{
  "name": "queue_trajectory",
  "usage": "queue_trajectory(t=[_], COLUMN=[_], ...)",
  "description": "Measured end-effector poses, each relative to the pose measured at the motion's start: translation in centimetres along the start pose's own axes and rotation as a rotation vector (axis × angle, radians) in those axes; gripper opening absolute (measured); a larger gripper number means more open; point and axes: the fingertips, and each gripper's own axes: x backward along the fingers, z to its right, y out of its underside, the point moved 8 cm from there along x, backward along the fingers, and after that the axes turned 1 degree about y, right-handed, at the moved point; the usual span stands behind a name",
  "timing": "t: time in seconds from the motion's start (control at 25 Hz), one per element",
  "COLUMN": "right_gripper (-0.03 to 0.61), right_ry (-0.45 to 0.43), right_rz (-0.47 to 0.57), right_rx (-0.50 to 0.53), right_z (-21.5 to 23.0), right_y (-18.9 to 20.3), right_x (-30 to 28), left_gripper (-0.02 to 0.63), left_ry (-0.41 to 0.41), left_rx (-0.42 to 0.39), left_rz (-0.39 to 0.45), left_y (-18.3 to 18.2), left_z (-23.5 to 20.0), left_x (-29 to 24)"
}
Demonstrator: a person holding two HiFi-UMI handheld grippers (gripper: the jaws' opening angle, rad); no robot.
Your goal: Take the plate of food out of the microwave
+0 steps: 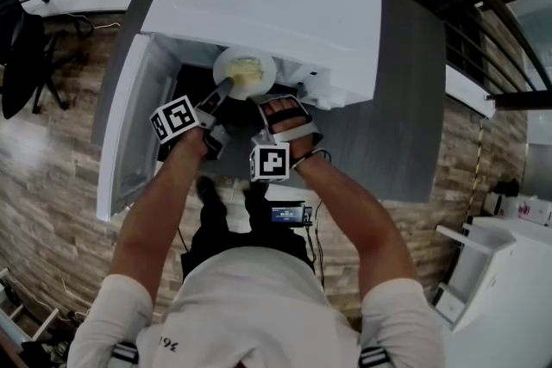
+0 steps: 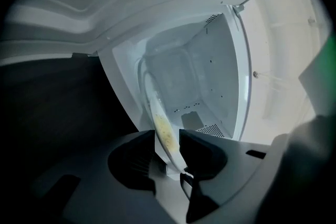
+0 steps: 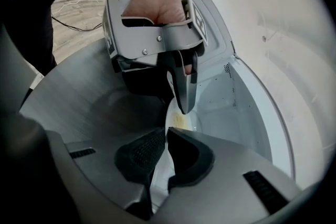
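Left gripper [image 2: 167, 136] and right gripper [image 3: 166, 132] each clamped on near rim of plate of food [image 1: 246, 70] at microwave [image 1: 259, 4] mouth; two-sided hold probably keeps it level.

**Plate at the microwave's mouth**

A white plate [image 1: 245, 69] of yellowish food sits at the opening of the white microwave [image 1: 267, 4], whose door [image 1: 129, 134] stands open to the left. The left gripper [image 1: 224, 88] meets the plate's near-left rim, and the right gripper [image 1: 262, 102] meets its near-right rim. The microwave stands on a grey counter [image 1: 405, 99].

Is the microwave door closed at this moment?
No, the microwave door stands swung open at the left, with the plate at the opening.
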Motion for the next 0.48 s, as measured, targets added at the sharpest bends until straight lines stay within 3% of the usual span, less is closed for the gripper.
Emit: queue_trajectory(t=[0.48], right_gripper=[0.021], right_ry=[-0.022], right_rz=[-0.013], right_rx=[0.006], right_z=[-0.76], right_y=[0.54], right_x=[0.21], left_gripper=[0.064], left_ry=[0.006], left_rx=[0.048], left_rz=[-0.021], left_y=[0.9], left_z=[-0.44], left_x=[-0.03])
